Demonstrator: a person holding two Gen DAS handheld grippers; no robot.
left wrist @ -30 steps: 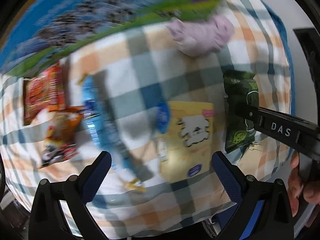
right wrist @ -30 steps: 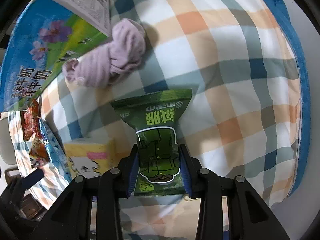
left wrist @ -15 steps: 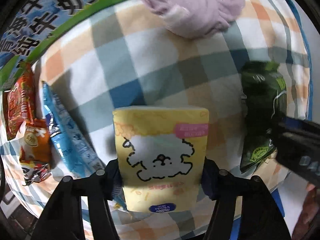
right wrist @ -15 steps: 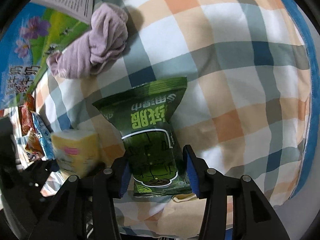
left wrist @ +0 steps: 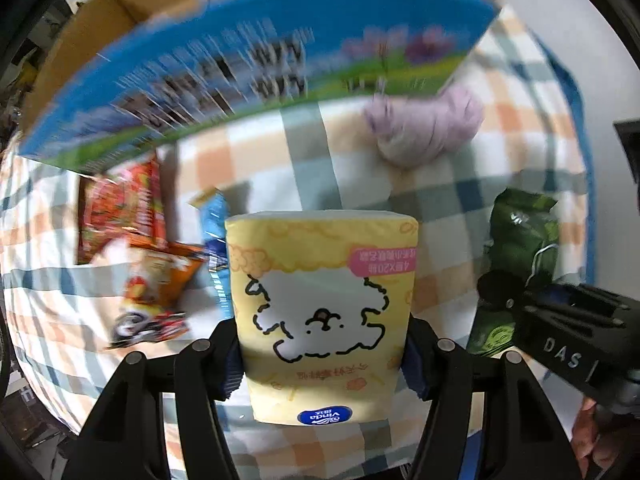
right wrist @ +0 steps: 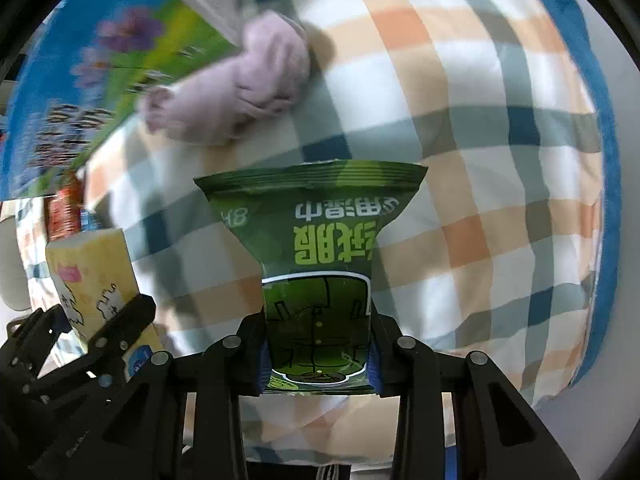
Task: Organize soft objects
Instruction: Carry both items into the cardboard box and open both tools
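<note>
My left gripper (left wrist: 322, 354) is shut on a yellow tissue pack (left wrist: 322, 304) with a white dog drawing and holds it above the checked cloth (left wrist: 280, 168). My right gripper (right wrist: 318, 354) is shut on a green wet-wipe pack (right wrist: 316, 240), also held up off the cloth. The tissue pack shows at the left of the right wrist view (right wrist: 94, 276); the green pack shows at the right of the left wrist view (left wrist: 520, 236). A crumpled lilac cloth (left wrist: 424, 124) (right wrist: 236, 100) lies by the box.
A blue and green cardboard box (left wrist: 248, 60) (right wrist: 92, 76) stands at the back. A red snack bag (left wrist: 120, 208), an orange snack bag (left wrist: 156, 292) and a blue packet (left wrist: 216, 224) lie on the left. The cloth's blue edge (right wrist: 600, 160) runs along the right.
My left gripper closed on the yellow tissue pack and lifted it. My right gripper raised the green pack. Both views tilted up toward the box.
</note>
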